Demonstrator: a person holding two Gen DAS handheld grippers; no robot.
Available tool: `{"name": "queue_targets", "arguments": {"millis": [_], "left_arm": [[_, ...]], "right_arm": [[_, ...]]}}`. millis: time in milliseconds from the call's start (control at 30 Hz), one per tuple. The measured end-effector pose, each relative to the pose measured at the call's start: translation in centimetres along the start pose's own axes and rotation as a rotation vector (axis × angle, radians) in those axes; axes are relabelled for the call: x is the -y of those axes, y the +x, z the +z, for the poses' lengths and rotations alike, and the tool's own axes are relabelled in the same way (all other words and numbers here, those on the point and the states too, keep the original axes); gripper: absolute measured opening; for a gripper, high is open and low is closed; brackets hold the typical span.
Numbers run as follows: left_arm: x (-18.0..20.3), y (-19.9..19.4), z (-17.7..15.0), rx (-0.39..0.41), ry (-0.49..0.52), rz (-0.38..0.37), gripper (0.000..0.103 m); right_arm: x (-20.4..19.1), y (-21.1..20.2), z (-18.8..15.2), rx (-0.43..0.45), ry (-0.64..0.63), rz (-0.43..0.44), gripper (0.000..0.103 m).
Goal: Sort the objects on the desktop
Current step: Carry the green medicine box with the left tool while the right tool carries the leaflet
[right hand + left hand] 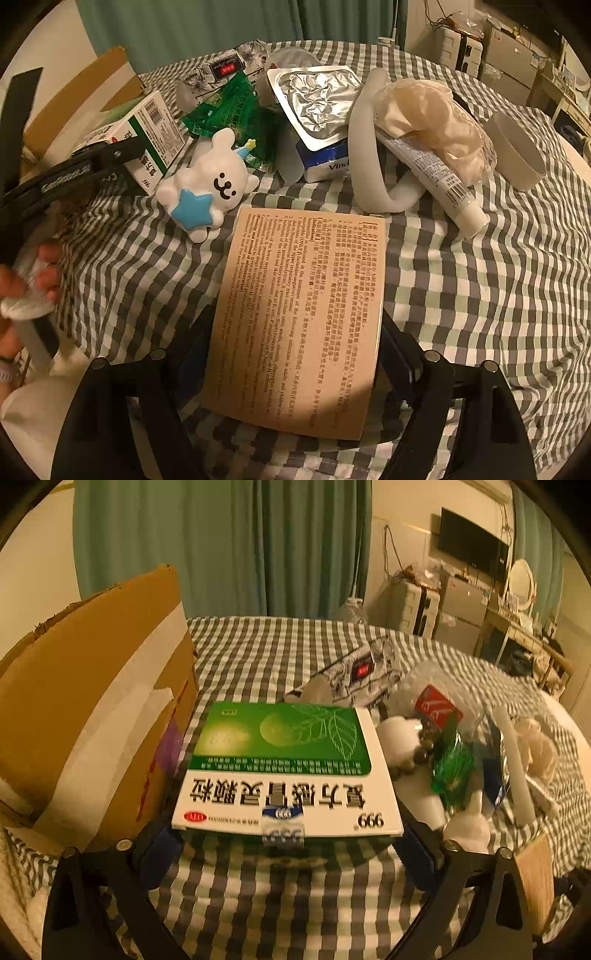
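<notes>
You are holding the left gripper (288,834) clamped across the green medicine box (284,771) and the right gripper (295,354) clamped across the tan medicine box (299,321); both wide grips are risking a slip near the cardboard carton (92,709).

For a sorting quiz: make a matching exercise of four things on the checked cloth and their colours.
Things:
1. bear figure
2. snack packet
3. medicine box
4. printed box

Colours:
a. tan
b. green and white
c. white with a blue star
d. clear green

Pairs: 1-c, 2-d, 3-b, 4-a
</notes>
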State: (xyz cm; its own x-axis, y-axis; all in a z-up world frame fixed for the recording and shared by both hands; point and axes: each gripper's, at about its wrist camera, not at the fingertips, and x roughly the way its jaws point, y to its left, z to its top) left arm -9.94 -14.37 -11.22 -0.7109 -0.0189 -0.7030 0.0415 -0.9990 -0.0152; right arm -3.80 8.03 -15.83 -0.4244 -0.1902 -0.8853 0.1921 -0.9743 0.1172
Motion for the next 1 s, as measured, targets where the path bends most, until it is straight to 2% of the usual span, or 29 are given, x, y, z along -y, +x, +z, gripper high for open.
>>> {"name": "queue_targets", "arguments": {"millis": [67, 100, 267, 467, 633, 733, 833, 1000], "left_arm": [[0.0, -0.2, -0.1, 0.008, 0.003, 0.009, 0.093], [-0.2, -0.5, -0.2, 0.02, 0.008, -0.006, 0.093], [0.2, -2.3, -0.4, 0.044, 0.022, -0.03, 0.093], [0.8, -6.6, 1.0, 0.089, 0.067, -0.066, 0.093], [1.3, -10.7, 2.9, 0.089, 0.068, -0.106, 0.093], [2.2, -14.0, 4.4, 0.099, 0.105, -0.088, 0.093], [2.5, -17.0, 5.7, 0.108, 0.153, -0.036, 0.093], [0.1, -21.7, 8.6, 0.128, 0.14, -0.065, 0.093]], "right_arm": [[0.1, -0.1, 0.1, 0.003, 0.012, 0.012, 0.081], [-0.5, -0.4, 1.3, -0.002, 0.021, 0.015, 0.081], [-0.2, -2.5, 0.1, 0.033, 0.043, 0.02, 0.08], [1.7, -5.5, -0.3, 0.064, 0.042, -0.017, 0.08], [1.3, -7.1, 0.7, 0.089, 0.057, -0.057, 0.08], [1.3, -10.0, 1.0, 0.125, 0.056, -0.075, 0.08], [1.3, -12.5, 1.6, 0.154, 0.04, -0.09, 0.08], [-0.4, -18.2, 3.5, 0.239, -0.026, -0.131, 0.08]]}}
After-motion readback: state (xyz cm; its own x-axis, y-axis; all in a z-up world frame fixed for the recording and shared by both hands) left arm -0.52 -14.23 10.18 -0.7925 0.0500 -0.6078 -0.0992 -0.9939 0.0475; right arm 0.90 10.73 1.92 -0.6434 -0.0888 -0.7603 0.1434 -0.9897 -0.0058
